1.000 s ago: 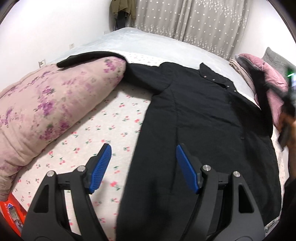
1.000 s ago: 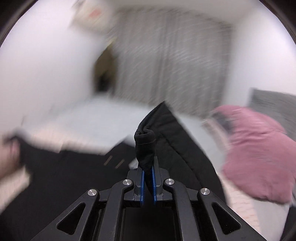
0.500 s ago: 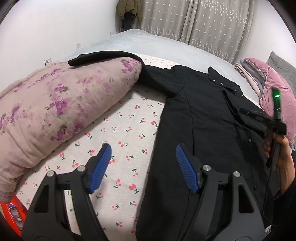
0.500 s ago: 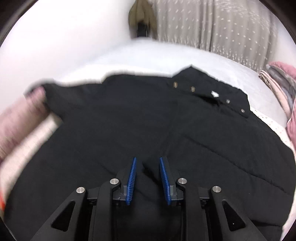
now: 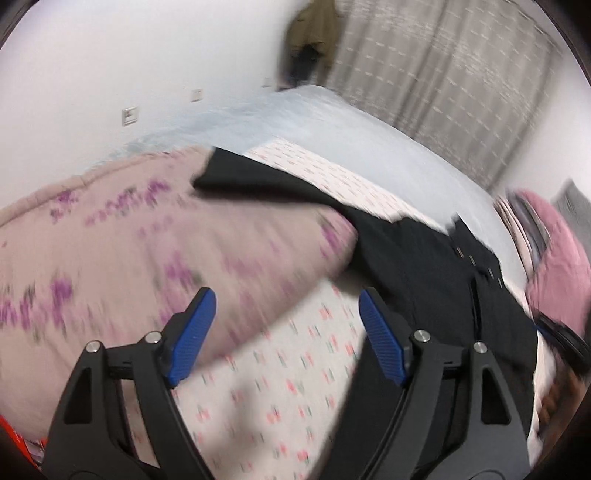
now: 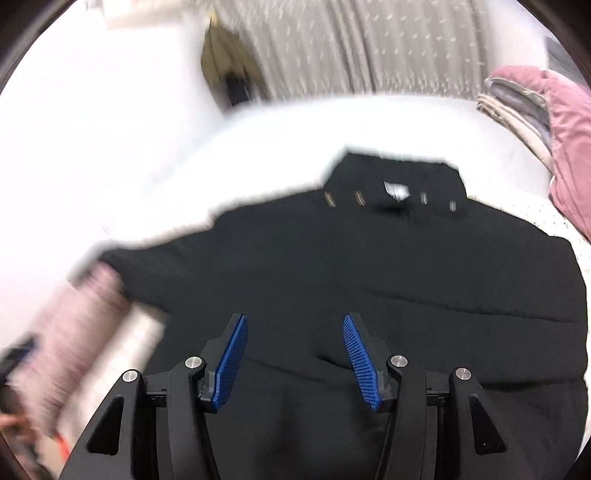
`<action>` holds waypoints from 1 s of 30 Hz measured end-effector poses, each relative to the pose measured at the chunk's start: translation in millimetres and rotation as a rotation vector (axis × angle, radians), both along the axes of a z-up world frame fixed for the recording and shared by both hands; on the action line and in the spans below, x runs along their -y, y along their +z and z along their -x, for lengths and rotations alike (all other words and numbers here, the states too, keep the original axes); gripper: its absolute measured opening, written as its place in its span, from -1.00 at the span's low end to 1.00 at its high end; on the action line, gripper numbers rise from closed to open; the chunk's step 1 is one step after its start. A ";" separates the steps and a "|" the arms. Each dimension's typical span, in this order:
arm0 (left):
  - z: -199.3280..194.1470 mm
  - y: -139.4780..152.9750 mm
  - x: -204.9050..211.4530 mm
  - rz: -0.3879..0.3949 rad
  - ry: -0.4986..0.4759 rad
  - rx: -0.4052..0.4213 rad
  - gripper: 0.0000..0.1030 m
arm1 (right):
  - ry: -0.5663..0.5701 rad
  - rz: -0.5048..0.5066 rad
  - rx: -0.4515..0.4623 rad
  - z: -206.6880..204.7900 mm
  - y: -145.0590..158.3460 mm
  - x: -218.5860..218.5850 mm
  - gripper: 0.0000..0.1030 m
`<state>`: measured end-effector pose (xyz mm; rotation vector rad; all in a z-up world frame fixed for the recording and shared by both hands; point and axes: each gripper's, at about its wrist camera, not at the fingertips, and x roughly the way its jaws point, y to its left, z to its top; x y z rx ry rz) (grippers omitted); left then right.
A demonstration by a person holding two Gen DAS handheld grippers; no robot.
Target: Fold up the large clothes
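A large black coat (image 6: 369, 266) lies spread on the bed, collar (image 6: 395, 184) at the far end. In the left wrist view the coat (image 5: 436, 273) lies to the right, and one sleeve (image 5: 266, 177) stretches left over a pink floral quilt (image 5: 155, 243). My left gripper (image 5: 286, 299) is open and empty, above the edge of the quilt and the cherry-print sheet (image 5: 295, 376). My right gripper (image 6: 293, 325) is open and empty, just above the coat's body. Both views are blurred by motion.
A pink padded jacket on folded bedding (image 6: 546, 122) sits at the bed's right side. A grey cover (image 5: 369, 125) lies over the far part of the bed. Curtains (image 6: 369, 44) and a hanging olive garment (image 5: 314, 26) stand behind.
My right gripper let go of the black fabric it held up a second ago and has opened wide above the coat. My left gripper has swung left toward the quilt and sleeve.
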<state>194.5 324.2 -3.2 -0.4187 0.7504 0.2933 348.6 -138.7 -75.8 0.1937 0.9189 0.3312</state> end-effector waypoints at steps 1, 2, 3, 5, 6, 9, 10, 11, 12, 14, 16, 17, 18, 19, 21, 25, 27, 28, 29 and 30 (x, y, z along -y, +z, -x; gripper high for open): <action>-16.4 -0.9 -18.7 0.042 0.039 -0.008 0.55 | -0.012 -0.091 -0.005 8.2 15.8 3.4 0.13; -27.5 -2.5 -31.1 0.074 0.068 -0.014 0.55 | -0.026 -0.191 -0.014 18.1 32.3 6.7 0.21; -39.1 -4.9 -44.0 0.109 0.101 -0.019 0.55 | -0.028 -0.240 -0.018 23.9 40.8 7.8 0.25; -65.6 -14.2 -70.5 0.218 0.167 -0.021 0.55 | -0.030 -0.309 -0.011 44.0 60.6 4.8 0.37; -76.6 -20.1 -79.1 0.277 0.188 -0.018 0.55 | -0.041 -0.334 -0.011 50.5 65.4 3.9 0.40; -105.5 -45.5 -99.3 0.445 0.277 -0.036 0.55 | -0.094 -0.464 -0.070 70.2 54.2 2.2 0.47; -112.4 -58.4 -102.7 0.498 0.320 -0.051 0.55 | -0.097 -0.489 -0.105 74.1 45.5 0.3 0.47; -116.0 -67.4 -102.5 0.530 0.344 -0.055 0.55 | -0.105 -0.493 -0.142 73.7 37.8 -2.4 0.47; -118.4 -74.9 -100.8 0.546 0.365 -0.051 0.55 | -0.119 -0.476 -0.178 74.1 26.2 -2.4 0.47; -121.8 -84.1 -95.0 0.519 0.396 -0.033 0.53 | -0.159 -0.455 -0.199 74.2 10.6 4.3 0.47; -126.4 -84.7 -89.5 0.469 0.393 0.005 -0.16 | -0.215 -0.442 -0.214 69.7 -6.9 15.4 0.47; -129.4 -84.2 -90.1 0.471 0.381 0.022 -0.43 | -0.223 -0.437 -0.230 66.4 -14.1 19.9 0.47; -131.3 -84.8 -90.0 0.483 0.372 0.037 -0.76 | -0.242 -0.434 -0.246 63.3 -21.8 26.5 0.47; -131.0 -84.3 -90.1 0.494 0.381 0.053 -0.82 | -0.277 -0.437 -0.243 64.5 -24.2 35.2 0.47; -125.3 -73.5 -87.9 0.506 0.414 0.132 -0.86 | -0.341 -0.449 -0.208 69.8 -24.2 50.8 0.47; -127.2 -26.1 -58.6 0.448 0.348 0.269 -0.88 | -0.380 -0.530 -0.206 77.0 -32.7 70.1 0.47; -127.9 -1.1 -38.2 0.406 0.291 0.314 -0.88 | -0.393 -0.558 -0.214 78.1 -35.6 79.1 0.47; -126.1 15.4 -18.4 0.392 0.248 0.358 -0.88 | -0.410 -0.566 -0.211 79.0 -35.8 84.0 0.47; -125.1 26.6 -5.2 0.388 0.209 0.392 -0.88 | -0.426 -0.577 -0.207 77.6 -37.9 87.0 0.47; -125.7 39.5 12.7 0.374 0.153 0.423 -0.88 | -0.450 -0.603 -0.200 77.4 -40.0 93.6 0.47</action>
